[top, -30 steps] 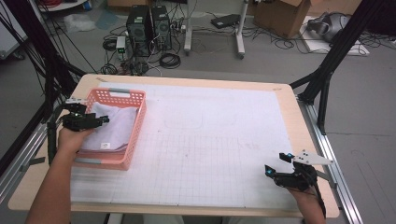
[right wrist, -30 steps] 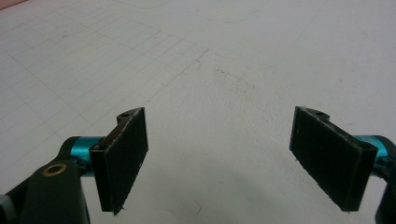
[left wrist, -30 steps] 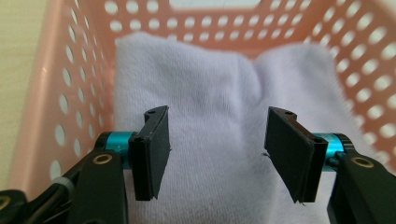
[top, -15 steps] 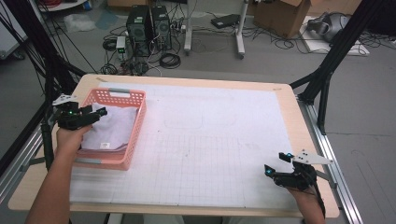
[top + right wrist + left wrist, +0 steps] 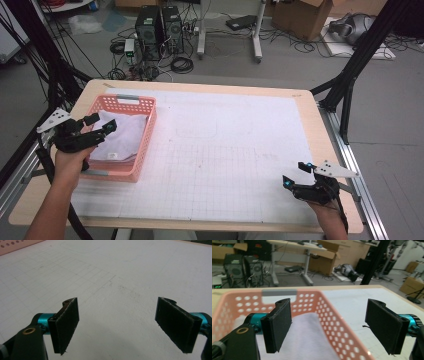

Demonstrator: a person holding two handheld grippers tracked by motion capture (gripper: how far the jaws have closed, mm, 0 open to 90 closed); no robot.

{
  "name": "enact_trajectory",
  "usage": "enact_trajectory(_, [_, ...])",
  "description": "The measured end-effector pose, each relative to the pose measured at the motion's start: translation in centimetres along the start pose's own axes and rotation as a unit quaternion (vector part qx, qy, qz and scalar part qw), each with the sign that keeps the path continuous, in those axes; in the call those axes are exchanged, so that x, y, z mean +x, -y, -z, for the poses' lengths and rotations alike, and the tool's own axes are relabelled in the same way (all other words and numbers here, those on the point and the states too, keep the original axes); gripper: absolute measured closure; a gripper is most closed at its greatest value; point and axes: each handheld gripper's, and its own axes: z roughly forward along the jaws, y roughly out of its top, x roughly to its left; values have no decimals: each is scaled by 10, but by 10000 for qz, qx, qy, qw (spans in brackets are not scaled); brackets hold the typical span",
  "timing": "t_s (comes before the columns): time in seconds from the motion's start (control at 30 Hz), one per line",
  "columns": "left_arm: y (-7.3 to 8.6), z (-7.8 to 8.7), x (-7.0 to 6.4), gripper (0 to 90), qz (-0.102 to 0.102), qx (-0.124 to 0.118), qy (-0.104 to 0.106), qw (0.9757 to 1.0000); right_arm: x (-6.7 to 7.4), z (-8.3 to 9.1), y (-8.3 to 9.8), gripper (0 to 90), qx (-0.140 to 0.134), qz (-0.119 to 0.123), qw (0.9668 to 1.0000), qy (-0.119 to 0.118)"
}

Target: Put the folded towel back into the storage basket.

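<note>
A folded white cloth [image 5: 121, 138] lies inside the pink perforated basket [image 5: 148, 135] at the table's left. My left gripper [image 5: 100, 126] hovers above the basket's near left side, open, its jaws having just been opening with nothing between them. In the left gripper view the cloth [image 5: 307, 340] lies below the spread jaws of the left gripper [image 5: 332, 327], and the basket's wall [image 5: 332, 322] runs between them. My right gripper [image 5: 296, 175] rests near the table's front right corner, open and empty. The right gripper [image 5: 122, 325] looks along the white gridded mat [image 5: 112, 272].
A white gridded mat [image 5: 225, 150] covers the wooden table [image 5: 200, 85]. A faint outline [image 5: 196, 131] is drawn on the mat right of the basket. Behind the table stand computer towers [image 5: 160, 27], cables and cardboard boxes [image 5: 300, 12] on the floor. Black frame legs [image 5: 350, 75] flank the table.
My left gripper has risen and drawn back toward the basket's near left edge, with its jaws spread wider. The cloth stays in the basket. The right gripper has not moved.
</note>
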Motion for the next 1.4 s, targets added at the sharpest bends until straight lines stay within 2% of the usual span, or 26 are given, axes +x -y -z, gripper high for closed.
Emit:
enact_trajectory(0.2, [3, 5, -29, 217, -263, -50, 294, 9992, 3, 1, -2, 180, -56, 100, 9999, 47])
enact_trajectory(0.37, [5, 5, -47, 227, -365, -33, 496, 9981, 4, 2, -3, 180, -73, 133, 9999, 82])
enact_trajectory(0.67, [9, 1, -75, 220, -559, -73, 700, 9960, 4, 6, -5, 179, -165, 171, 9997, 109])
enact_trajectory(1.17, [27, -13, -111, 221, -642, 37, 1097, 9919, 6, 15, -9, 179, -345, 233, 9989, 218])
enact_trajectory(1.4, [33, -19, -121, 221, -664, 47, 1186, 9907, 7, 16, -10, 178, -379, 222, 9988, 227])
